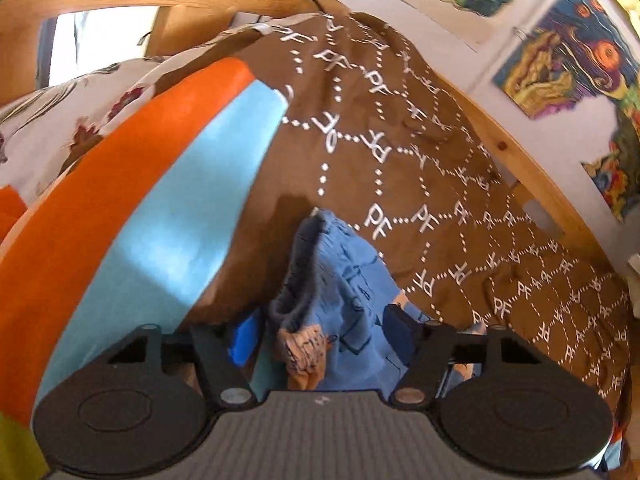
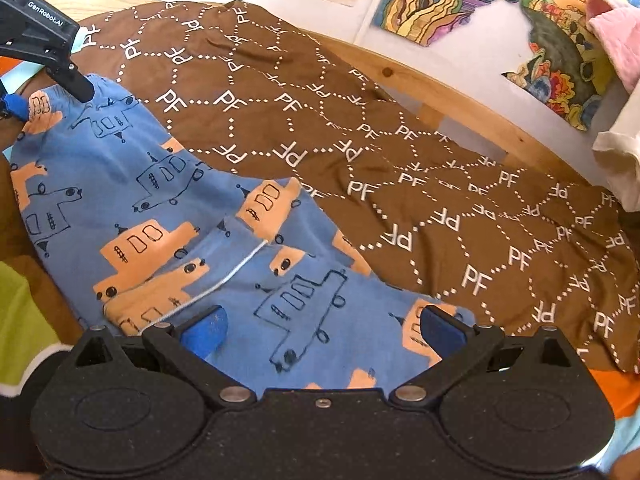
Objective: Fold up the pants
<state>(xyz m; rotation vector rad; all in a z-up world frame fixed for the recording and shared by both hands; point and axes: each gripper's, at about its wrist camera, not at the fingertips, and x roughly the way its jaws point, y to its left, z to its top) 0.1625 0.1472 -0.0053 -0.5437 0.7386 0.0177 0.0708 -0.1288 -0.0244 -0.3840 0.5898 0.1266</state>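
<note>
Nearest in the right wrist view, the right tongs (image 2: 322,330) are seen spread wide, their blue pads set down on either side of one end of the pants (image 2: 160,208). The pants, blue with orange and outlined vehicles, are laid out on the brown bedspread (image 2: 420,168), a white drawstring (image 2: 224,276) trailing across them. At the far end of the pants, the left tongs (image 2: 52,92) are seen at the waistband. From the left wrist view, the left tongs (image 1: 326,334) are seen with bunched blue and orange cloth of the pants (image 1: 340,280) between the fingers; whether the cloth is actually clamped cannot be told. Beyond the pants, the bedspread's white "PF" lattice is spread to the wooden bed frame (image 2: 432,84). Beyond the frame, colourful drawings (image 2: 448,0) are pinned on the wall.
</note>
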